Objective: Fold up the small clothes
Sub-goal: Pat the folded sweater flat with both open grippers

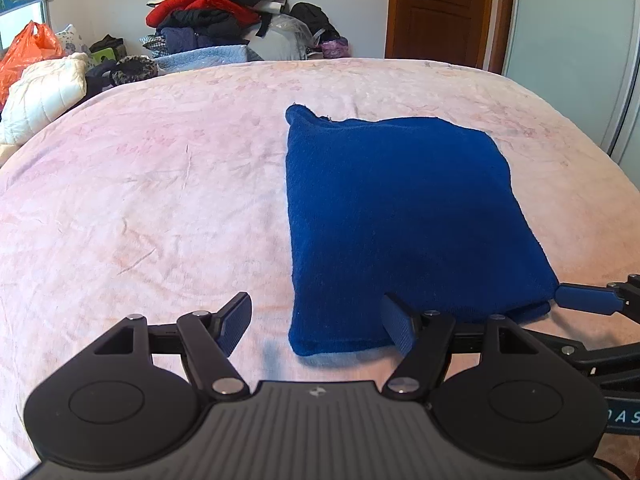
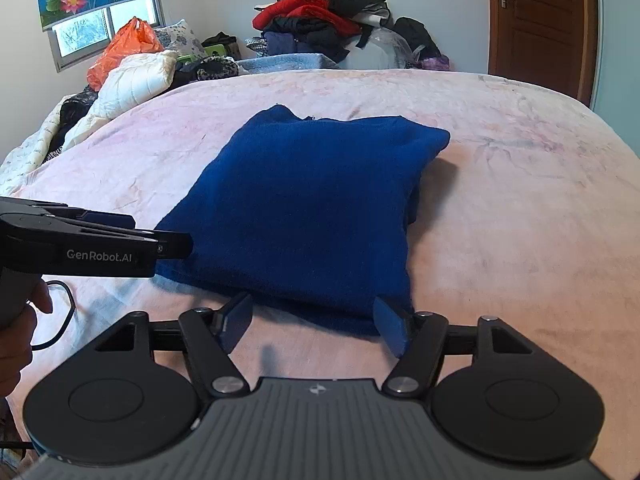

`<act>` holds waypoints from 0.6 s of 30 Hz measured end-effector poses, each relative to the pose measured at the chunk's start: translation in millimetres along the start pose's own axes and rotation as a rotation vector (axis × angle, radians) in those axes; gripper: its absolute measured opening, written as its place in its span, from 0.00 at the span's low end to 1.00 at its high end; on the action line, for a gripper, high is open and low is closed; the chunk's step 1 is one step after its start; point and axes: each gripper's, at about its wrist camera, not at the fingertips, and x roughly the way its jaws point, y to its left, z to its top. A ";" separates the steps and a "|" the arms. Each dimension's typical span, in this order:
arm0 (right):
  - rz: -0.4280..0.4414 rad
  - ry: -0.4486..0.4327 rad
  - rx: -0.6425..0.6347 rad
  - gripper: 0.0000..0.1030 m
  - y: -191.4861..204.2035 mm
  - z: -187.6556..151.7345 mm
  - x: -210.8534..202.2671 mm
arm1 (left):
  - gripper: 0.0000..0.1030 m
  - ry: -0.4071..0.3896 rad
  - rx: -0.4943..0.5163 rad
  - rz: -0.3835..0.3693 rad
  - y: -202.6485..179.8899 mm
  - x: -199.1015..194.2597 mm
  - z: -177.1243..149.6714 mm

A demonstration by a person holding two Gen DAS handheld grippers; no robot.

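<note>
Blue garment (image 1: 400,216), folded square, flat on pink bed (image 1: 160,200). Left tongs (image 1: 316,326) spread wide at its near left corner, gripping nothing. Right tongs (image 2: 312,326) likewise agape at near edge, empty.

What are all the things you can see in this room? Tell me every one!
blue garment: one, dark blue, folded square on the bed
bed cover: one, pale pink, under everything
clothes pile: one, red, black and navy, behind the bed
plastic bag: one, orange, by the window
quilt: one, cream, bed's far left edge
door: one, brown wood, far right
left gripper: one, black, open at the garment's near corner
right gripper: one, black, open at its near edge
</note>
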 end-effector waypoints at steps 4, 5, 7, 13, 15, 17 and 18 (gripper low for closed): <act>-0.020 -0.006 0.007 0.84 2.7 -2.1 -5.7 | 0.69 0.011 -0.017 0.009 1.1 -1.5 -2.4; -0.025 -0.009 0.012 0.86 3.3 -3.2 -7.6 | 0.69 0.015 -0.020 0.008 1.2 -1.6 -2.8; -0.031 -0.011 0.020 0.90 3.3 -4.2 -9.5 | 0.69 0.019 -0.026 0.008 1.4 -2.2 -3.7; -0.039 0.006 0.049 0.94 1.4 -8.5 -9.7 | 0.69 0.029 -0.024 0.011 0.1 -3.4 -5.8; -0.039 0.009 0.054 0.95 0.7 -9.9 -10.0 | 0.69 0.030 -0.022 0.012 -0.4 -3.9 -5.8; -0.038 0.010 0.054 0.95 0.2 -11.2 -10.5 | 0.69 0.032 -0.022 0.013 -0.1 -3.6 -5.9; -0.039 0.011 0.053 0.96 0.2 -11.5 -10.7 | 0.69 0.034 -0.022 0.014 -0.1 -3.4 -5.9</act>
